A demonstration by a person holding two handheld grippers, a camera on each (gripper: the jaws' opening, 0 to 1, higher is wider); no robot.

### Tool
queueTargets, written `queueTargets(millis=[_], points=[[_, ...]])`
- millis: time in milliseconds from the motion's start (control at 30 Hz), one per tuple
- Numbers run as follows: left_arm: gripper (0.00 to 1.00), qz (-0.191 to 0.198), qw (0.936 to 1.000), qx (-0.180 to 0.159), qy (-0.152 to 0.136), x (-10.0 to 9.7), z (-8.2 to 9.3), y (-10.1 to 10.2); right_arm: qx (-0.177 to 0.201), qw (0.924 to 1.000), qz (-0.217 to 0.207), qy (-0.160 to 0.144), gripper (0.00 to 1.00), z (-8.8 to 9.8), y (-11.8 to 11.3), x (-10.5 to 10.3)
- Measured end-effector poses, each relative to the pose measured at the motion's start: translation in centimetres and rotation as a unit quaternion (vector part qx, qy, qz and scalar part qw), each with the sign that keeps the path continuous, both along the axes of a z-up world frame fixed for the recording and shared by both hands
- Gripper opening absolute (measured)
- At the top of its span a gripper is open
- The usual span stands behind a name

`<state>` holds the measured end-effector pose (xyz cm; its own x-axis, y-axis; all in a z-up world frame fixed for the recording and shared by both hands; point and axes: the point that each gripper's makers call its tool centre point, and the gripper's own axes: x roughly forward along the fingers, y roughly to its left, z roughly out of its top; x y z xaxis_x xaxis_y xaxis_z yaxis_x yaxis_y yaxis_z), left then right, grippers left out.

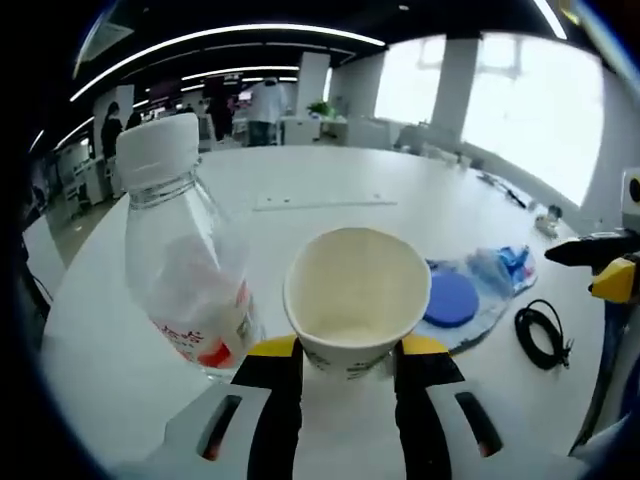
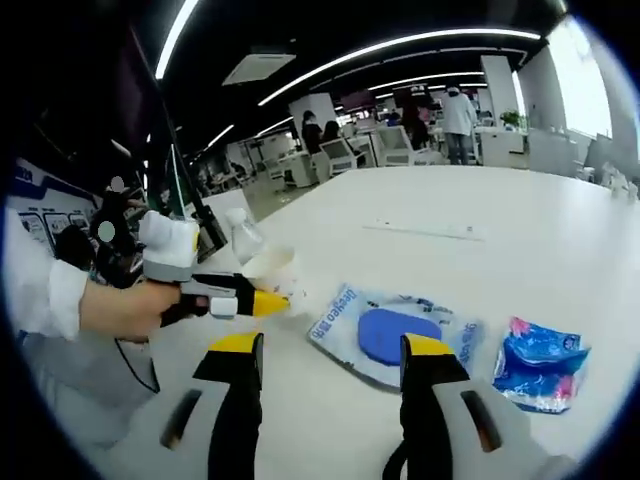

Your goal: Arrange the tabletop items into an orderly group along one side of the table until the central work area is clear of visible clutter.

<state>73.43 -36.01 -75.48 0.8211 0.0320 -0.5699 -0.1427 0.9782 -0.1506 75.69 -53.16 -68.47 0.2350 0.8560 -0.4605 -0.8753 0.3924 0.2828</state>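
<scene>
Cup: cream paper cup [image 1: 355,298] upright, mouth up, long axis vertical, held off the white desk [image 1: 330,190] between the yellow-tipped fingers [image 1: 272,352] of the left gripper [image 1: 350,350], which are clenched on its lower wall.
Bottle: clear plastic bottle with white cap [image 1: 185,250], upright with a slight tilt, cap up, just beside the cup on its left in the left gripper view.
Pouch: clear packet with a blue round disc inside [image 2: 395,335] lying flat on the desk, long axis running across the right gripper view, just ahead of the right gripper [image 2: 335,350].
Packet: crumpled blue wrapper [image 2: 540,365] flat on the desk, beside the pouch.
Cable: black coiled cord [image 1: 543,335] near the pouch.
Right gripper: fingers [image 2: 240,350] spread apart, released, above the desk.
Left hand: bare hand [image 2: 125,308] with white sleeve, reaching level from the left of the right gripper view.
</scene>
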Motion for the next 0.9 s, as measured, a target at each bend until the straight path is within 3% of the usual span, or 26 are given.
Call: queueTargets(millis=[600,900], points=[[0.32,0.011,0.9998,0.001,0.014,0.9,-1.4,1.0,0.008,0.9994,-0.031,0.008,0.53,-1.2,-4.0,0.6],[0.32,0.004,0.9998,0.006,0.02,0.6,-1.9,0.0,0.006,0.9989,-0.046,0.012,0.52,-1.7,-5.3,0.6]])
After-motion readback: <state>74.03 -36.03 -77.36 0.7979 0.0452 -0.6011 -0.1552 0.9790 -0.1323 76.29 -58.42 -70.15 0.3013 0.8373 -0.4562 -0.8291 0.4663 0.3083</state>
